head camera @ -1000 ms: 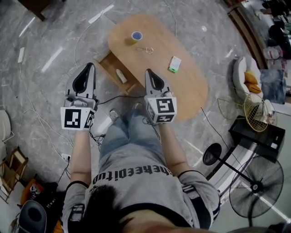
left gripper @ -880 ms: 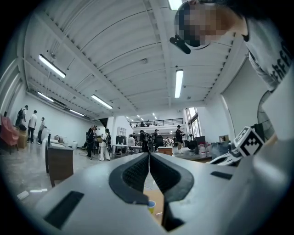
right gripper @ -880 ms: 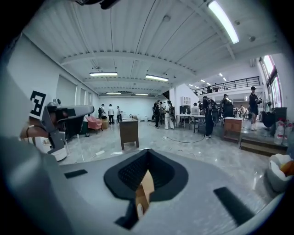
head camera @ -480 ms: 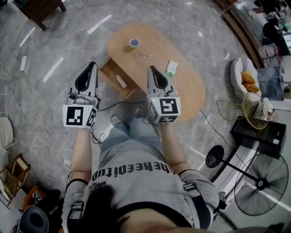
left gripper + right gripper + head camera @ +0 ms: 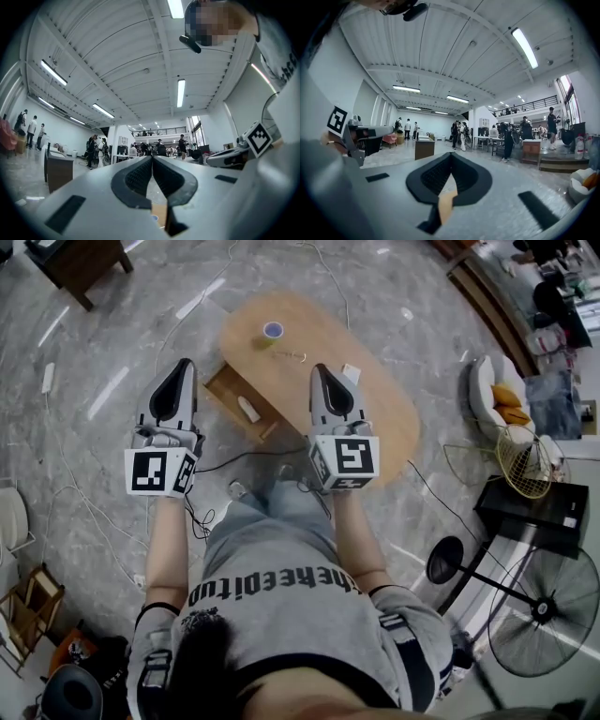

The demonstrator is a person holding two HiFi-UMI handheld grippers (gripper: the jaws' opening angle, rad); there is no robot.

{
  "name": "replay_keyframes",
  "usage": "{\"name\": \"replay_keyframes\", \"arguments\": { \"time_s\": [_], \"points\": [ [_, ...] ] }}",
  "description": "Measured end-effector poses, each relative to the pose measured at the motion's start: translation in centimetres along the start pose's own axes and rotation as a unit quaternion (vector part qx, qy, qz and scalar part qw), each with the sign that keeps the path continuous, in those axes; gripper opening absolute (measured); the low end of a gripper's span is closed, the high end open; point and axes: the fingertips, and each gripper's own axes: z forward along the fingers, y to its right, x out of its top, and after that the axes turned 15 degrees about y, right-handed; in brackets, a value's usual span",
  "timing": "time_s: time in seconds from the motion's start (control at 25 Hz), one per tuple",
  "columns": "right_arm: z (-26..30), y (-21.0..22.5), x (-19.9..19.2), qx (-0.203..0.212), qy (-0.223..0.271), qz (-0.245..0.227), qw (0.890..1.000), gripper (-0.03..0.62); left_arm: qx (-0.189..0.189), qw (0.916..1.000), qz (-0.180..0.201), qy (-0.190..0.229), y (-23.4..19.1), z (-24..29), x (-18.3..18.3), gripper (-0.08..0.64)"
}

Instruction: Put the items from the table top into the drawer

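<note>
Here, left gripper [image 5: 180, 367] and right gripper [image 5: 320, 371] hovering shut, empty, high over table [image 5: 394, 427]. Tape [image 5: 273, 330], keyring [image 5: 293, 355], box [image 5: 351, 374] lying on top; drawer [image 5: 232, 390] standing open beside. Risk: right gripper partly hiding box; blind descent possibly knocking it away.

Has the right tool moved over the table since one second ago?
Yes. In the head view the right tool has moved further over the table: its tip now sits right beside the white box, where a gap showed before.

A black fan [image 5: 542, 611] and a wire basket [image 5: 525, 463] stand on grey marble floor [image 5: 94, 352].
</note>
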Motion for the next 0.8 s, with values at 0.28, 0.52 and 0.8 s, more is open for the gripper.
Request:
{"name": "replay_keyframes", "arguments": {
  "time_s": [0.28, 0.52, 0.8],
  "points": [
    [-0.4, 0.2, 2.4, -0.013, 0.031, -0.014, 0.999, 0.002, -0.003, 1.0, -0.005, 0.004, 0.1, -0.2, 0.7, 0.012],
    [-0.9, 0.7, 3.5, -0.023, 0.043, -0.025, 0.998, 0.002, -0.008, 0.9998, -0.013, 0.013, 0.6, 0.1, 1.3, 0.012],
    [-1.4, 0.9, 4.2, -0.032, 0.052, -0.03, 0.998, 0.002, -0.005, 0.9997, -0.019, 0.012, 0.5, 0.0, 1.5, 0.012]
  ]
}}
